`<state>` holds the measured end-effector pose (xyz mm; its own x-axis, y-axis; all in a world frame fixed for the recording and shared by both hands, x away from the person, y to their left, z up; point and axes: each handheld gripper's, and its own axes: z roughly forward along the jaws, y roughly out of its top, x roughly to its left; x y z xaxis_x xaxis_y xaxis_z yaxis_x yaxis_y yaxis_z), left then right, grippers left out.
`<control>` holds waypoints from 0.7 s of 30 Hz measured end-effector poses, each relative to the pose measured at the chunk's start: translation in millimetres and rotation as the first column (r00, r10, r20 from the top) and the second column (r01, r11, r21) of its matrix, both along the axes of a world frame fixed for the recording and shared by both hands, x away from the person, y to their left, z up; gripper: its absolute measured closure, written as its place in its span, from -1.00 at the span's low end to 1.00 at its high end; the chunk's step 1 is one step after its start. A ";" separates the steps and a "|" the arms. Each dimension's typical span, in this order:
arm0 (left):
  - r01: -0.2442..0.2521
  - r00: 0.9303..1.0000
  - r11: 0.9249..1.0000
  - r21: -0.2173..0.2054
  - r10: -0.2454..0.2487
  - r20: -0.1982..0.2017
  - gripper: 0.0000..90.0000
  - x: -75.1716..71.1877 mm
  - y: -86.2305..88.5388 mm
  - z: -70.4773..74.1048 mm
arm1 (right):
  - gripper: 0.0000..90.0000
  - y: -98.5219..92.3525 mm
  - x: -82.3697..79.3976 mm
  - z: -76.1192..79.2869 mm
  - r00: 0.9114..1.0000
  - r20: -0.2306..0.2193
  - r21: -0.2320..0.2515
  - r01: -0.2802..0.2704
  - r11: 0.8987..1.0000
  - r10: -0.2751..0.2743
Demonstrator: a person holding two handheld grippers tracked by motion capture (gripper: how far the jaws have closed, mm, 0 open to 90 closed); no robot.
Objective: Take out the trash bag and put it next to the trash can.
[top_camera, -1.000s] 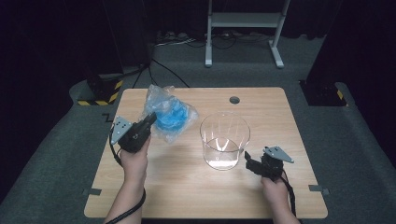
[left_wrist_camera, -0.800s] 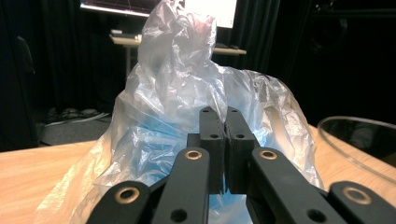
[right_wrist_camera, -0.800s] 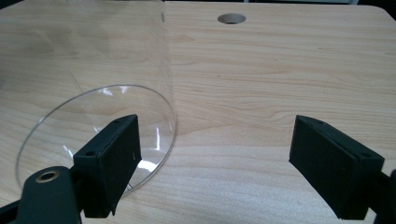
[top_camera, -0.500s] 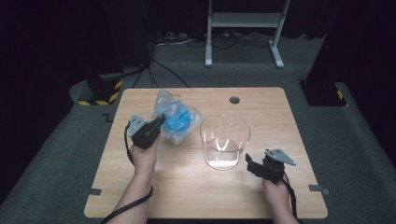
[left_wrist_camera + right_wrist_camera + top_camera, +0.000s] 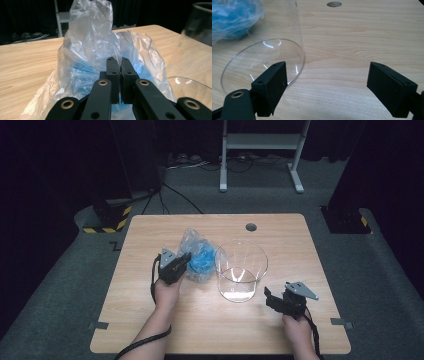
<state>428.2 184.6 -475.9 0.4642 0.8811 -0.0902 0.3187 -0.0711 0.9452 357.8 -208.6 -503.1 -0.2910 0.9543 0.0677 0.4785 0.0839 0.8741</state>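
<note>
Left gripper [image 5: 181,264] pinches plastic bag [image 5: 197,255], seemingly touching clear container [image 5: 241,270].

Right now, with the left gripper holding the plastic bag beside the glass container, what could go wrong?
The left gripper pinches only thin film of the plastic bag, so it may slip or tear. The bag lies close beside the glass container; it could nudge it. The right gripper stands open and does not steady the glass.
</note>
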 end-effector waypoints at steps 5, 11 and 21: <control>0.017 1.000 1.000 -0.001 -0.017 -0.012 0.87 -6.9 -2.8 2.0 | -0.65 1.4 2.0 -0.1 1.000 -0.004 0.000 0.000 1.000 0.000; 0.007 1.000 0.998 -0.059 -0.009 -0.025 0.37 -14.2 8.0 7.6 | -0.64 4.7 4.5 -2.5 1.000 -0.011 -0.023 -0.016 1.000 0.016; 0.002 1.000 0.996 -0.089 -0.002 0.000 -0.26 -32.2 31.0 46.4 | -0.63 -8.0 12.8 -4.6 1.000 -0.030 -0.048 -0.005 0.999 0.003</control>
<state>396.0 215.5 -429.5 0.4660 0.8687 -0.1681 0.3188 0.0124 0.9477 370.6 -216.6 -507.7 -0.2935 0.9555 0.0302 0.5040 0.1278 0.8542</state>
